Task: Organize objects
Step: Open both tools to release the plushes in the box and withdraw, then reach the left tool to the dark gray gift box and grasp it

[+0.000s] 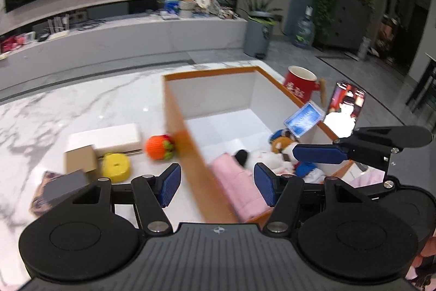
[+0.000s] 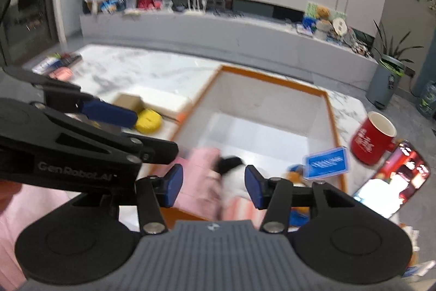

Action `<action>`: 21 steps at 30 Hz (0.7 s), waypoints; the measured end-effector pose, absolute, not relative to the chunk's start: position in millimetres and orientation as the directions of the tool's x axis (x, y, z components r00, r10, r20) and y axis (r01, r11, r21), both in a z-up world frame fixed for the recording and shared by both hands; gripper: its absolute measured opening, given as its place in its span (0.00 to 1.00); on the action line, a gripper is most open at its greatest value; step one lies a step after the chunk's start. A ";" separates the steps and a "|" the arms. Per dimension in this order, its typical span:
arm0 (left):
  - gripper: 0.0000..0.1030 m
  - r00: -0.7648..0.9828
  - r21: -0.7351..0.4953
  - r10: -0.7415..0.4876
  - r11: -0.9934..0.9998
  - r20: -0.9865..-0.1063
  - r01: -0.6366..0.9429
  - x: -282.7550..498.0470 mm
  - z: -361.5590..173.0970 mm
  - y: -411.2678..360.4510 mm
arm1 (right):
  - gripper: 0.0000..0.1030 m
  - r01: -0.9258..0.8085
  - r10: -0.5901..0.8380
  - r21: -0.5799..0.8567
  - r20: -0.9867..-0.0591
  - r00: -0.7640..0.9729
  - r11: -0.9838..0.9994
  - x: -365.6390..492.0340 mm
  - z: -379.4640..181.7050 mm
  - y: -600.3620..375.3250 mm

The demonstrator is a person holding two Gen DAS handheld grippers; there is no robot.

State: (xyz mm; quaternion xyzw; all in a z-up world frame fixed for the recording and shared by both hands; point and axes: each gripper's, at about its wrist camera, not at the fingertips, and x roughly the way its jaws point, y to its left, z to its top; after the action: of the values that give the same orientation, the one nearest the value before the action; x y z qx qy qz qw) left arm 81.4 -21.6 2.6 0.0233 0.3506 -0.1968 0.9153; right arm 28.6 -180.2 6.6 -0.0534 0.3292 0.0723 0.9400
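Observation:
An orange-rimmed white box [image 1: 209,75] [image 2: 272,78] stands on the marble table. Inside lie a pink folded cloth [image 1: 237,179] [image 2: 201,176], a black-and-white plush [image 1: 245,156] [image 2: 231,168], a brown plush [image 1: 280,142] and a blue card case [image 1: 303,120] [image 2: 325,162] leaning on the right wall. My left gripper [image 1: 217,183] is open and empty, straddling the box's left wall. My right gripper [image 2: 214,187] is open and empty above the cloth and plush. Left of the box lie an orange knitted ball [image 1: 158,147], a yellow disc [image 1: 116,167] [image 2: 148,120], a cardboard box [image 1: 80,158] and a white box [image 1: 109,139].
A red mug [image 1: 299,85] [image 2: 372,138] and a lit phone [image 1: 344,108] [image 2: 392,179] sit right of the box. A dark block on a picture card [image 1: 54,188] lies at the table's left front. Small items [image 2: 58,66] lie at the far left corner.

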 end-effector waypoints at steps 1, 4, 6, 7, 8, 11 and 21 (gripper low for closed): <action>0.68 0.685 -0.095 -0.335 0.927 -0.647 0.363 78.6 3.6 -16.5 | 0.51 -0.179 0.115 -0.044 -0.613 0.781 0.983 26.8 7.0 -174.4; 0.68 0.703 -0.106 -0.305 0.944 -0.642 0.312 70.1 4.7 8.4 | 0.51 -0.217 0.168 -0.015 -0.580 0.797 0.976 23.7 7.5 -157.7; 0.68 0.708 -0.118 -0.286 0.954 -0.646 0.277 66.9 3.1 26.4 | 0.51 -0.251 0.206 -0.001 -0.569 0.796 0.968 24.2 6.5 -144.8; 0.68 0.710 -0.121 -0.273 0.959 -0.650 0.257 65.9 0.9 35.2 | 0.51 -0.268 0.223 0.004 -0.567 0.793 0.963 25.2 6.0 -138.5; 0.68 0.712 -0.123 -0.257 0.964 -0.653 0.235 65.5 -0.2 45.1 | 0.51 -0.285 0.240 0.011 -0.566 0.788 0.959 27.8 5.5 -132.9; 0.68 0.722 -0.121 -0.210 0.977 -0.659 0.174 67.8 -4.7 68.8 | 0.50 -0.324 0.285 0.037 -0.574 0.768 0.945 38.3 2.5 -115.7; 0.70 0.701 0.015 -0.172 0.967 -0.692 0.253 104.6 -33.9 107.7 | 0.47 -0.348 0.359 0.147 -0.631 0.688 0.926 91.3 -21.9 -77.8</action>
State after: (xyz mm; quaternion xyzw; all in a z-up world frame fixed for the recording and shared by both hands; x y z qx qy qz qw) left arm 104.6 107.7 -33.9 0.0543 0.3693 -0.1154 0.9205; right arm 91.3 -77.8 -21.9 0.0077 0.3449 0.1924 0.9187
